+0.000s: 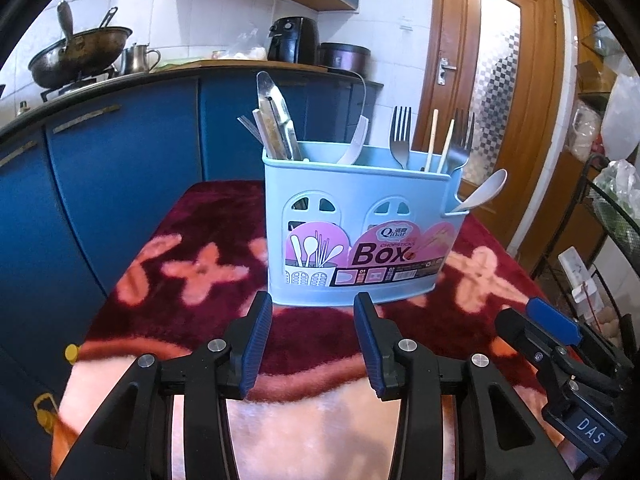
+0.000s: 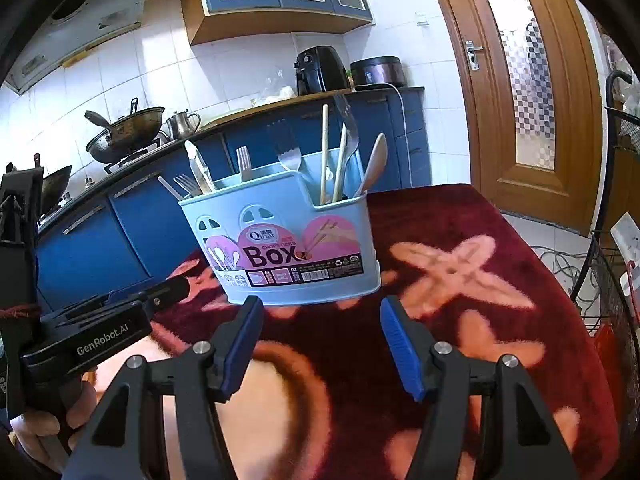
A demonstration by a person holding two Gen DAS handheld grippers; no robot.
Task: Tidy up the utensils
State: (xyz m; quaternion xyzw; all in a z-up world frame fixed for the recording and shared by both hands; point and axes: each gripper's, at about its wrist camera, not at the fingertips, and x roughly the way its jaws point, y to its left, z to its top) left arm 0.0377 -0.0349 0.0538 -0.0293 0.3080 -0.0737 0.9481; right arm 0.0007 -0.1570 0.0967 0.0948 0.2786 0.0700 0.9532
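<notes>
A light blue utensil box [image 1: 360, 220] labelled "Box" stands upright on a dark red patterned blanket [image 1: 192, 240]. It holds metal tongs [image 1: 276, 116], forks [image 1: 401, 132], chopsticks [image 1: 432, 140] and white spoons [image 1: 484, 192]. My left gripper [image 1: 314, 344] is open and empty, just in front of the box. The box shows in the right wrist view [image 2: 288, 240] too, with my right gripper [image 2: 322, 344] open and empty in front of it. The right gripper also appears at the right edge of the left view [image 1: 556, 328], and the left gripper at the left of the right view [image 2: 120, 312].
Blue kitchen cabinets [image 1: 132, 184] run behind the table. A wok [image 1: 80, 54], a metal jug [image 1: 138, 58], an air fryer [image 1: 294, 40] and a cooker pot [image 1: 344, 56] sit on the counter. A wooden door [image 1: 492, 92] is at the right. A wire rack [image 2: 616, 280] stands by the table's right edge.
</notes>
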